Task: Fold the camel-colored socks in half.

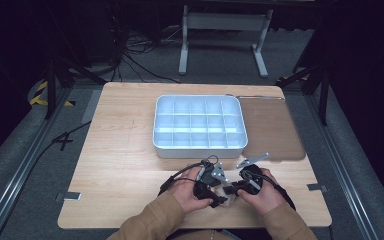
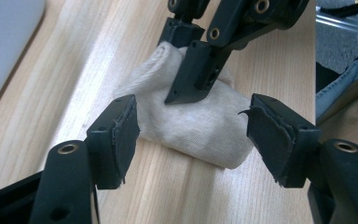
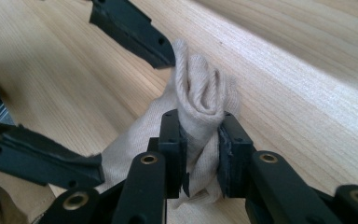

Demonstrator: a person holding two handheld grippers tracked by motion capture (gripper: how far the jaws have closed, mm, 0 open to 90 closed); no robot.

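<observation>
A small cream-coloured sock, partly rolled, lies on the near part of the wooden table, just in front of the person and between the two hands. In the right gripper view one end of it is seen rolled into a tight coil, and the right gripper is clamped on that coil, its jaws pressed into the cloth on both sides. The rest of the sock trails loose and flat on the wood. In the left gripper view the left gripper is held with its jaws wide apart, one on either side of the loose end, neither pad touching the cloth as far as can be judged. The worn pad on one jaw is frayed at its edge.

Further out, a white divided tray stands at the middle of the table, well apart from the sock; its compartments appear empty, though the high view is too coarse for certainty.

The work is judged to be at an early to middle stage: a roll has been formed at one end and is secured, while the loose end remains to be gathered. Placing the finished roll into a compartment of the tray is probably still to be done.
</observation>
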